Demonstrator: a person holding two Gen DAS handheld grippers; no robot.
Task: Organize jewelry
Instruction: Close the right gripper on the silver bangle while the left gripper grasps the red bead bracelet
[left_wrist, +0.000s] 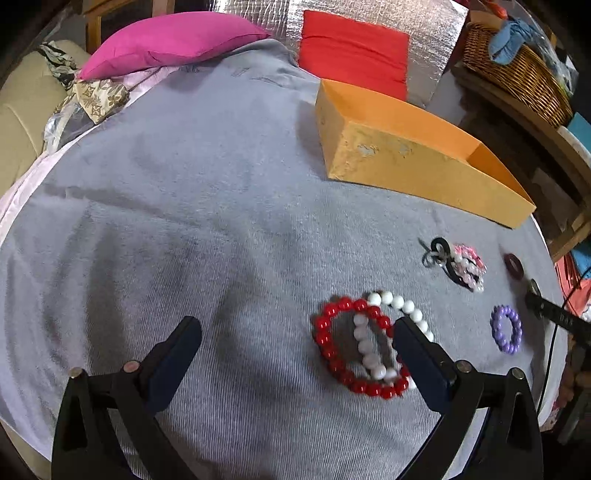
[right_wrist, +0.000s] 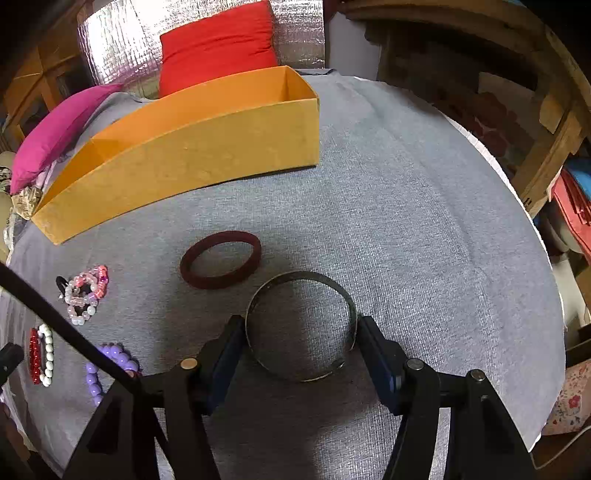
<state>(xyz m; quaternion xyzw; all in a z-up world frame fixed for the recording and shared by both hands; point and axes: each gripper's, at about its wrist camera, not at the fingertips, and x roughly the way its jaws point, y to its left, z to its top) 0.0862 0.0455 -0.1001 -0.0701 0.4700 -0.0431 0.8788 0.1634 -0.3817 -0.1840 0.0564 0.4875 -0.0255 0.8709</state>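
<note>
Table (right_wrist: 424, 206): round, covered with a grey cloth; it carries the box and all the jewelry.
Orange box (right_wrist: 184, 162): long, open-topped, lying at the far side of the table in front of a red cushion (right_wrist: 218, 44) and a pink cushion (left_wrist: 170, 44).
Left gripper (left_wrist: 297, 334): fingers spread wide and holding nothing; the right-hand finger (left_wrist: 417, 350) overlaps the red and white bracelets in the view, contact cannot be told.
Right gripper (right_wrist: 301, 334): fingers set on either side of the metal bangle, touching or nearly touching its rim; whether they press it cannot be told.
Metal bangle (right_wrist: 301, 280): thin, dark, lying flat on the cloth between the right fingers.
Red bead bracelet (left_wrist: 332, 354): flat on the cloth, overlapping the white bead bracelet (left_wrist: 365, 347).
Maroon bangle (right_wrist: 220, 264): flat, between the metal bangle and the box, apart from both.
Purple bead bracelet (left_wrist: 506, 330): alone, to the right of the red one in the left wrist view.
Pink bead cluster (right_wrist: 85, 293): small bracelets piled together with a black ring (left_wrist: 439, 245) beside them, near the box.
</note>
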